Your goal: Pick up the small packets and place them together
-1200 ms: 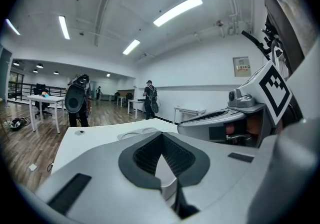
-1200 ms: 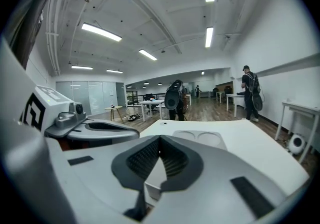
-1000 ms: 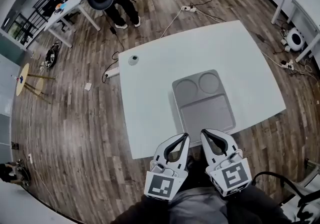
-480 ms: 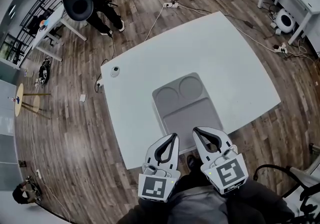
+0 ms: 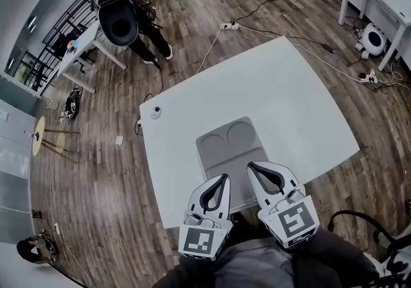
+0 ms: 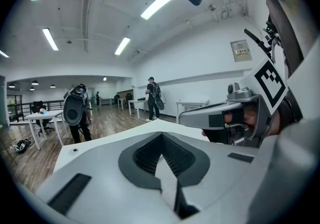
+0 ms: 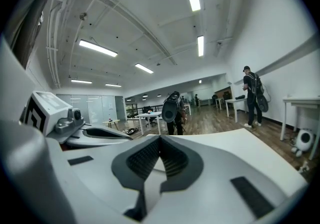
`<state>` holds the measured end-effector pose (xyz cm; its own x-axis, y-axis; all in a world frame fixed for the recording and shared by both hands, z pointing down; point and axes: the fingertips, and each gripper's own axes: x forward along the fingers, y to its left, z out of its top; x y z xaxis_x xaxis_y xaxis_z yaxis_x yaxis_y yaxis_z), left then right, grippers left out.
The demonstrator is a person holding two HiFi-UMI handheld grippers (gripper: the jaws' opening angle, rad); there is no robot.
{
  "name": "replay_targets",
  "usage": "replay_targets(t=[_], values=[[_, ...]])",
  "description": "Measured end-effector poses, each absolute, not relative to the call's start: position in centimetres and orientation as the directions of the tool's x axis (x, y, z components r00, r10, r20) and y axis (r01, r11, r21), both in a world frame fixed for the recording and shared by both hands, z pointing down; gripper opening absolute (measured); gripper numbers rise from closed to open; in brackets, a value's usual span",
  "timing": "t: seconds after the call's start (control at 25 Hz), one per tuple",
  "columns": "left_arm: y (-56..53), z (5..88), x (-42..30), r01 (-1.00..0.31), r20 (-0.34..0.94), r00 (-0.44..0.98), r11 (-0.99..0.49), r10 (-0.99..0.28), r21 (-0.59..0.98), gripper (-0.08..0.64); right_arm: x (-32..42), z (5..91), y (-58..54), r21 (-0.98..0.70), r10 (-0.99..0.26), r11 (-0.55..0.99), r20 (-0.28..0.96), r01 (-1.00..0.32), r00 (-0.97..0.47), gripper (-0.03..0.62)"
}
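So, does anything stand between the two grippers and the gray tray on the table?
Nothing visible does. The gray tray lies on the white table directly ahead of the left gripper and right gripper, both shut and empty. No small packets show in any view.

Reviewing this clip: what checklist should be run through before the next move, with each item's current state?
1. Left gripper empty: ok, jaws together, nothing between them.
2. Right gripper empty: ok, jaws together, nothing held.
3. Jaws ready for a pick: not ok, both are shut.
4. Small packets located: not ok, none shows on the table or in the tray.
5. Tray free to receive things: ok, its two round wells and large compartment are bare.
6. Grippers over the work area: not ok, both sit at the table's near edge.
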<state>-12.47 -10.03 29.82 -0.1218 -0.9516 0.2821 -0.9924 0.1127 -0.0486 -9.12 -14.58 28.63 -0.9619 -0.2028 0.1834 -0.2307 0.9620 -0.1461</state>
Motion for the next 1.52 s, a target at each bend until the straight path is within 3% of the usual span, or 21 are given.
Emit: replay_targets(t=[0.64,0.96,1.32,1.52], values=[[-8.9,33.0,-14.9,-0.992,0.356,-0.107,0.076,-0.928,-0.099,-0.003,-8.3,32.2,-13.8,-0.197,-0.300,0.922,0.181,-0.334,-0.937,0.000],[-6.1,37.0,-15.1,-0.990,0.458,0.058,-0.111,-0.887,-0.089,-0.003,-6.9,36.4,-9.1,-0.271,-0.425,0.835,0.238,-0.480,-0.873,0.000],[-6.3,38.8,-12.2,-0.950,0.487,0.189,-0.284,-0.853,-0.128,-0.003,-4.7,39.6,-5.9,-0.427,-0.473,0.744,0.209,-0.515,-0.856,0.002],[-5.9,39.7,-11.7,-0.932,0.518,0.232,-0.340,-0.823,-0.123,-0.003,-4.6,41.8,-5.0,-0.514,-0.474,0.680,0.236,-0.523,-0.848,0.085]])
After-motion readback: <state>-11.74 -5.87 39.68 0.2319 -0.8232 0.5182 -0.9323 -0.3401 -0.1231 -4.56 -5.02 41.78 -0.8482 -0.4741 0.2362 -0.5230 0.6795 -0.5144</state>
